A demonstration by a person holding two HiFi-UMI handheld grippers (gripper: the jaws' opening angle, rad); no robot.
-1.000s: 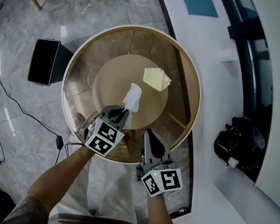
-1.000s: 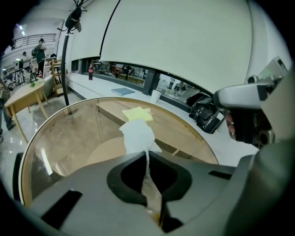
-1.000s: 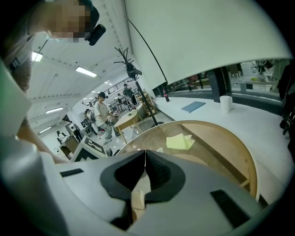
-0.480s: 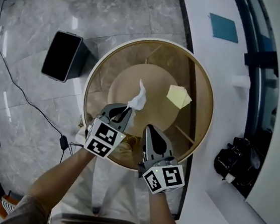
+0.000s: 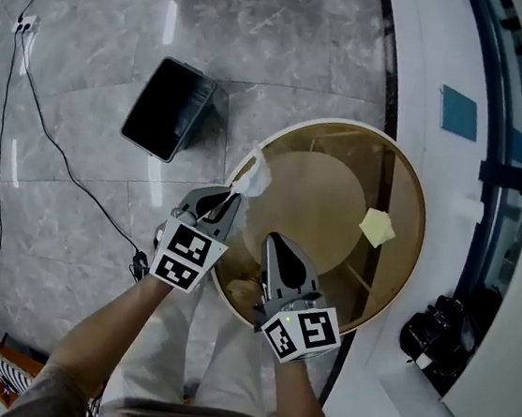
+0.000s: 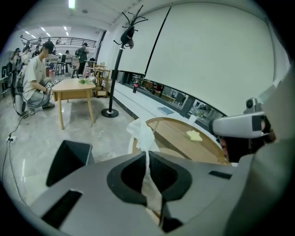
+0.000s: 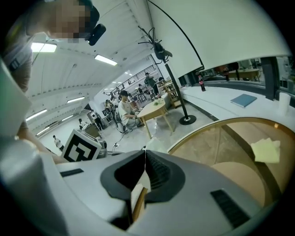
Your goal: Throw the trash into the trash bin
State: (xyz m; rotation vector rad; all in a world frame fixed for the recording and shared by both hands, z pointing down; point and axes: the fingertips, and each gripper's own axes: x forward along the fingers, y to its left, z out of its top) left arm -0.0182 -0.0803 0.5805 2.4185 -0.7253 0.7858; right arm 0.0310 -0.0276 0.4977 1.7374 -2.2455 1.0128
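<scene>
A crumpled white tissue (image 5: 252, 177) (image 6: 142, 134) sticks up from my left gripper (image 5: 234, 193) (image 6: 147, 156), which is shut on its lower end. It hangs over the left rim of the round glass table (image 5: 406, 178). The black trash bin (image 5: 171, 110) (image 6: 69, 159) stands open on the floor, up and to the left of the tissue. My right gripper (image 5: 272, 241) (image 7: 144, 153) is shut with nothing in it, low over the table's near side. A yellow paper note (image 5: 377, 227) (image 7: 266, 150) lies on the glass.
Power cables (image 5: 36, 119) run over the grey marble floor at left. A white ledge (image 5: 421, 62) with a blue pad (image 5: 459, 112) borders the table at right, and a black bag (image 5: 435, 328) sits below. A wooden table (image 6: 73, 87), a coat stand (image 6: 115, 69) and seated people are farther off.
Both grippers have swung left from over the table's middle to its left rim, the left one carrying the tissue. The bin now lies closer to the tissue.
</scene>
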